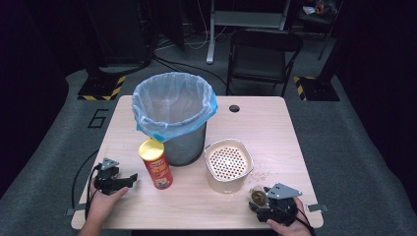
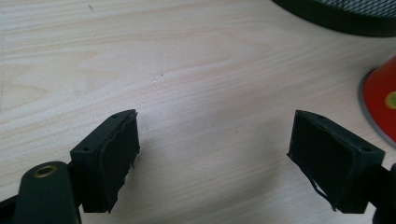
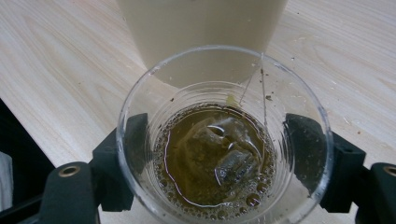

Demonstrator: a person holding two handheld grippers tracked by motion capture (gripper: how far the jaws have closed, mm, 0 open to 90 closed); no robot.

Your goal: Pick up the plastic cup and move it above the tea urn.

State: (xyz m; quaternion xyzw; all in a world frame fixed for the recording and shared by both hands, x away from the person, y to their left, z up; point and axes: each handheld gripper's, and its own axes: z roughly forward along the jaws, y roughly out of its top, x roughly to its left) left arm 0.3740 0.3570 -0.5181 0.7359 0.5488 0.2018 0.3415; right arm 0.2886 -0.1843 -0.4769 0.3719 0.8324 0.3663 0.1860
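Observation:
A clear plastic cup [image 3: 219,154] holding brown tea and a soaked tea bag [image 3: 226,156] sits between the jaws of my right gripper [image 3: 217,140], which press on its sides. This cup [image 1: 256,196] is at the table's front right, where the right gripper [image 1: 259,200] holds it just in front of a cream perforated container [image 1: 227,164]. My left gripper [image 1: 132,179] rests at the front left, open and with nothing in it. In the left gripper view its fingers [image 2: 112,158] spread wide over bare wood.
A grey bin [image 1: 174,115] lined with a blue bag stands mid-table. A red crisp can [image 1: 157,167] with a yellow lid stands in front of it, right of the left gripper. Crumbs lie on the table [image 1: 265,128] near the container. A folding chair [image 1: 263,51] stands beyond.

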